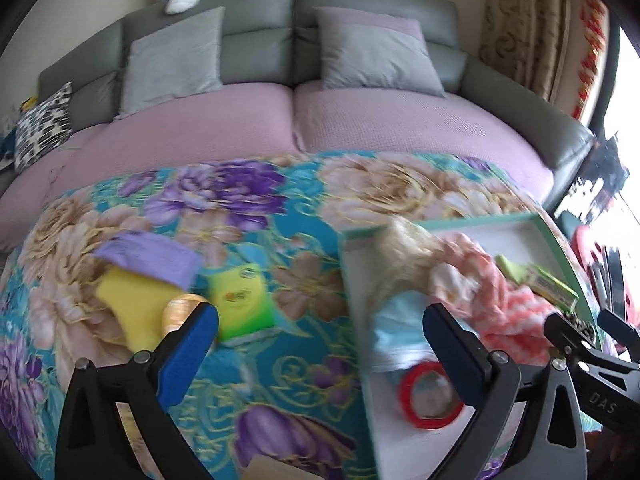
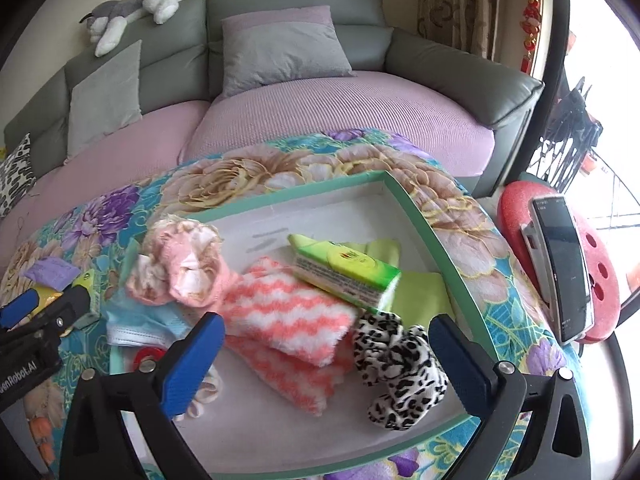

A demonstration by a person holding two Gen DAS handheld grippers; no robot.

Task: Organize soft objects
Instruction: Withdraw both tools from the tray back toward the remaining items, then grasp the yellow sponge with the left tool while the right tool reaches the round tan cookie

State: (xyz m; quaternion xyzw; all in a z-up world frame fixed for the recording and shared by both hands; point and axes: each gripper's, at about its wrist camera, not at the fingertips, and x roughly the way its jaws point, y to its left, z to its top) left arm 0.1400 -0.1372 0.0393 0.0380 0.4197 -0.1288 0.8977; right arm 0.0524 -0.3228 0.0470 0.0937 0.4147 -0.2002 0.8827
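Observation:
A green-rimmed white box (image 2: 416, 204) sits on the floral cloth and holds a pink-and-white striped towel (image 2: 296, 312), a pink fluffy item (image 2: 180, 264), a green tissue pack (image 2: 348, 268), a leopard-print cloth (image 2: 400, 364), a blue face mask (image 2: 140, 320) and a red tape roll (image 1: 430, 396). My right gripper (image 2: 326, 356) is open and empty above the towel. My left gripper (image 1: 320, 344) is open and empty at the box's left edge (image 1: 356, 320). Left of it lie a yellow sponge (image 1: 132, 304), a purple cloth (image 1: 152, 260) and a second green tissue pack (image 1: 242, 300).
A table with a floral cloth (image 1: 260, 200) stands before a grey sofa with pink seat covers (image 1: 400, 120) and grey cushions (image 1: 376, 52). A plush dog (image 2: 136, 4) lies on the sofa back. A red stool (image 2: 600, 272) with a phone (image 2: 564, 272) stands at the right.

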